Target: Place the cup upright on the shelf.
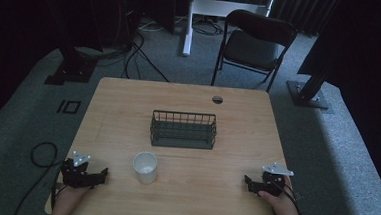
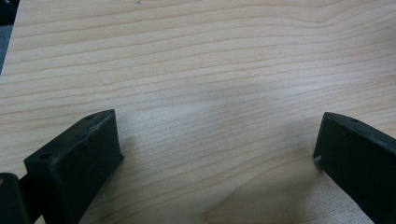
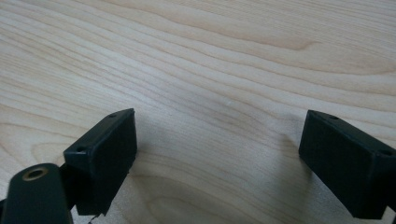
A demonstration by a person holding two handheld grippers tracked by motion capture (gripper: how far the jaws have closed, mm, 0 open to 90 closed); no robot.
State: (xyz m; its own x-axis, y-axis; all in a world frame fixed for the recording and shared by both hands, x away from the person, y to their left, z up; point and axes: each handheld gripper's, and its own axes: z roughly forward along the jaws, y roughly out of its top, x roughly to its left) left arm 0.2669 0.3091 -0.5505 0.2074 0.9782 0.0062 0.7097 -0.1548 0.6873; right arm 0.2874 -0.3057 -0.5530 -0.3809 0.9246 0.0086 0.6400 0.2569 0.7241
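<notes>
Resting at the table's (image 1: 129, 98) near corners, left gripper (image 1: 103, 175) and right gripper (image 1: 247, 182) gape wide, gripping nothing. White paper cup (image 1: 145, 167) upright, near 6 o'clock of wire basket (image 1: 183, 129). Risk: careless sideways approach topples light cup; hard squeeze crumples it.

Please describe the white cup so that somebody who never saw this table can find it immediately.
Start at the wooden table. At its centre stands a dark wire basket; nearer to the person and slightly left of it stands the white cup, upright, its mouth open. It is the only white, round thing on the table.
</notes>
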